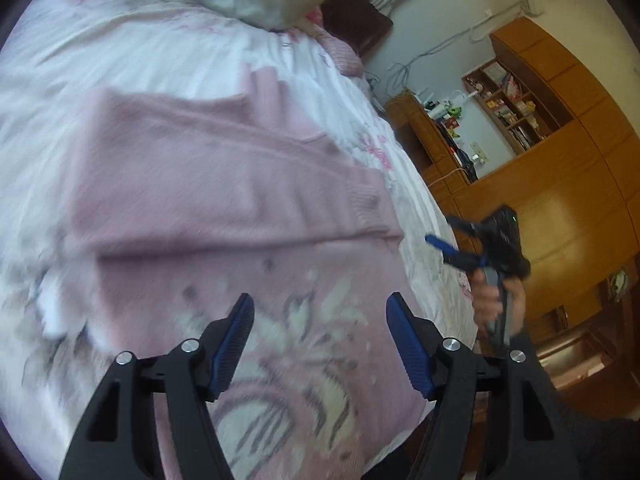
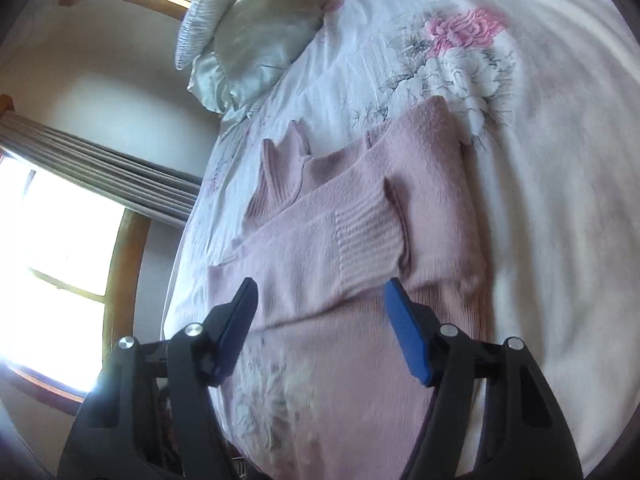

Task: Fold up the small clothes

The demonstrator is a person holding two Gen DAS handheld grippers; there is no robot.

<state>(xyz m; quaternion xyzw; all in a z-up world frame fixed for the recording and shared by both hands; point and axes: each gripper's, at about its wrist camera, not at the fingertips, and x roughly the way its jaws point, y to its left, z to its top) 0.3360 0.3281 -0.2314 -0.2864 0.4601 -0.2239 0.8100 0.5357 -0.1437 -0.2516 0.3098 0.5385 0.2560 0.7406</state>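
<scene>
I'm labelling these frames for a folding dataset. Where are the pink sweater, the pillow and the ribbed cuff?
pink sweater (image 2: 320, 300): right wrist view, on the body panel between the open fingers.
pillow (image 2: 256, 36): right wrist view, on its satin face.
ribbed cuff (image 2: 368, 240): right wrist view, middle of the ribbing.

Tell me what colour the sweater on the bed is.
Pale pink sweater, clearest in the right wrist view.

Pink sweater motion-blurred, hem cut off by lower edge, shelf items too small to identify
</scene>
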